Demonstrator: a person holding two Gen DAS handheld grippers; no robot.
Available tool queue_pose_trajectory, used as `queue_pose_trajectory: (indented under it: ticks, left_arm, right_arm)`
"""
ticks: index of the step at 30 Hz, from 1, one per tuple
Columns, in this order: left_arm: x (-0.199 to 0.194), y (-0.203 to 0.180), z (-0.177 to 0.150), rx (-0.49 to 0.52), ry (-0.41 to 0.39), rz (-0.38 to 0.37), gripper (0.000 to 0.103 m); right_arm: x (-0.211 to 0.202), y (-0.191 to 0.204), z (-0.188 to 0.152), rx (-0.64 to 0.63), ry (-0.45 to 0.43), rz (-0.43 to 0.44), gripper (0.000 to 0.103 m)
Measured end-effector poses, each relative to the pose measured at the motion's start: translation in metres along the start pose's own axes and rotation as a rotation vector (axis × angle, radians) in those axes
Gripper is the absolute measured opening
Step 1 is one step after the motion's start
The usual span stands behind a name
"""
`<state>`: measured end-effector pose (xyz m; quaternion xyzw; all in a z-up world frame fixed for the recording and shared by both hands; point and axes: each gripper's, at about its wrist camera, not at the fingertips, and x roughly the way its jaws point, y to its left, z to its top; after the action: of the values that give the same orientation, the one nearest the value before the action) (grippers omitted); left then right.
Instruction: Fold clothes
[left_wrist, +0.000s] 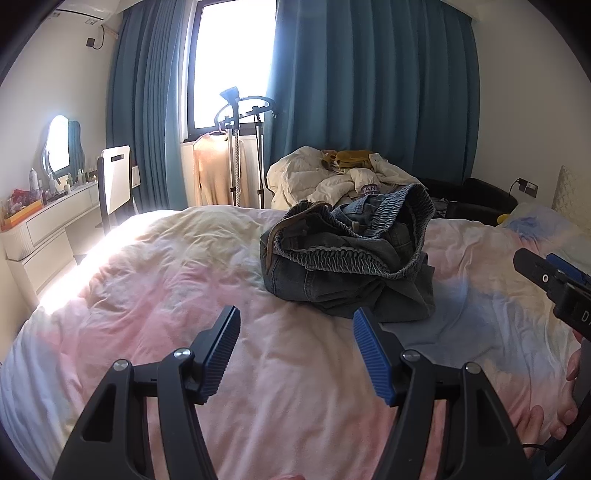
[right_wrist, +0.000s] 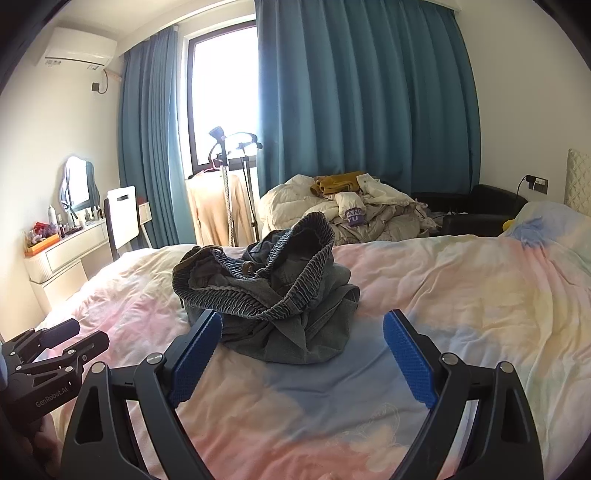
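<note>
While the crumpled grey-blue denim garment with the elastic waistband is heaped mid-bed on the pastel duvet, it is faced more nearly by the empty, wide-open right gripper than by the equally empty, open left gripper.

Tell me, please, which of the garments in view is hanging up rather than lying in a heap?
The cream sweater on the stand by the window. The denim garment lies crumpled on the bed; the mustard garment tops the far pile.

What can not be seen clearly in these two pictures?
- Crumpled grey-blue denim garment: both views, bunched; its shape is hidden in its own folds.
- Purple printed label: right wrist view, folded, text cut off.
- Small bottles on white dresser: left wrist view, too small.
</note>
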<state>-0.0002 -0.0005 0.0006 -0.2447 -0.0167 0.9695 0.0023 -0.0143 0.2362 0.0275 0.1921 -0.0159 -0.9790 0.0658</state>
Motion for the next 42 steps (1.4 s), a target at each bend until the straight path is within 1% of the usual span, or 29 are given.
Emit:
queue_pose_trajectory:
  ticks: [2, 5, 7, 13, 27, 42]
  left_arm:
    - [-0.0010, 0.0007, -0.0001, -0.005, 0.000, -0.001, 0.066]
    - [0.0035, -0.0004, 0.0016, 0.002, 0.022, -0.006, 0.066]
    - [0.0030, 0.0020, 0.0006, 0.001, 0.021, -0.008, 0.066]
    - [0.0037, 0.0012, -0.0003, 0.003, 0.021, -0.010, 0.066]
    - [0.0015, 0.0007, -0.0002, 0.001, 0.017, -0.007, 0.066]
    - [0.0049, 0.0012, 0.0001, 0.000, 0.028, -0.005, 0.066]
  right_arm:
    - [-0.0002, 0.0012, -0.0003, -0.004, -0.001, -0.008, 0.091]
    - [-0.0008, 0.0064, -0.0042, -0.014, -0.003, -0.014, 0.091]
    - [-0.0046, 0.0008, -0.0013, 0.014, -0.002, -0.005, 0.091]
    - [0.0036, -0.0002, -0.0027, 0.012, 0.023, -0.007, 0.091]
    - [0.0016, 0.0014, -0.0011, 0.006, 0.020, -0.006, 0.091]
    - [0.0005, -0.0012, -0.0006, 0.026, 0.017, 0.008, 0.091]
